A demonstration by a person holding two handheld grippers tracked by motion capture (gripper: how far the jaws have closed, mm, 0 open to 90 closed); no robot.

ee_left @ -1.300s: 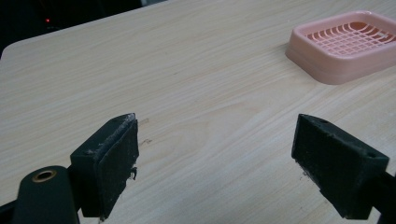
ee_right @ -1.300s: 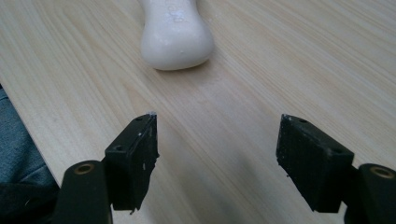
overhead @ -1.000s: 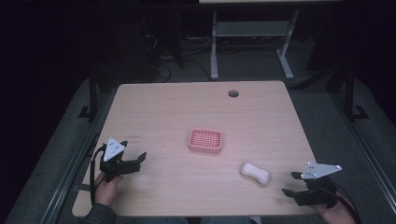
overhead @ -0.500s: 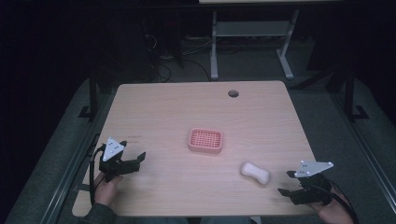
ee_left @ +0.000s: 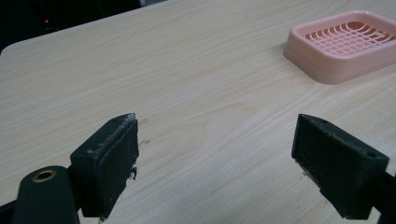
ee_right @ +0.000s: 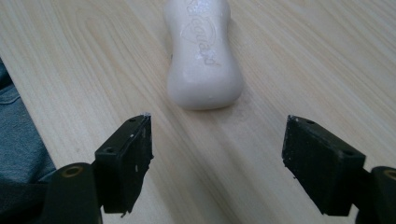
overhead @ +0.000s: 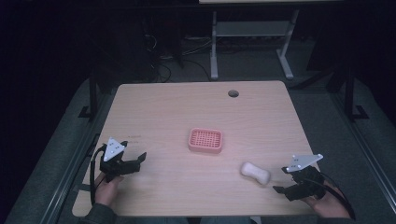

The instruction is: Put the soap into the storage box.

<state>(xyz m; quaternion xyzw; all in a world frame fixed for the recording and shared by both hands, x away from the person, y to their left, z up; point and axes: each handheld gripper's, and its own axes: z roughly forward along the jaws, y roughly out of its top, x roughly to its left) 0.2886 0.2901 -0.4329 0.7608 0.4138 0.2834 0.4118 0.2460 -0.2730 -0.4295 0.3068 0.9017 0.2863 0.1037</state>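
Dim room, grey desk frame behind

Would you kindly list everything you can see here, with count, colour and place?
soap bar: one, white, lying on the table near its front right, just ahead of the right gripper's open jaws.
soap dish: one, pink with a grid floor, empty, around the middle of the table.
table: one, light wood, with a round hole near its far edge.
desk frame: one, white, on the floor beyond the table.
left gripper: one, black, jaws open, front left, held in a hand.
right gripper: one, black, jaws open, front right, held in a hand.
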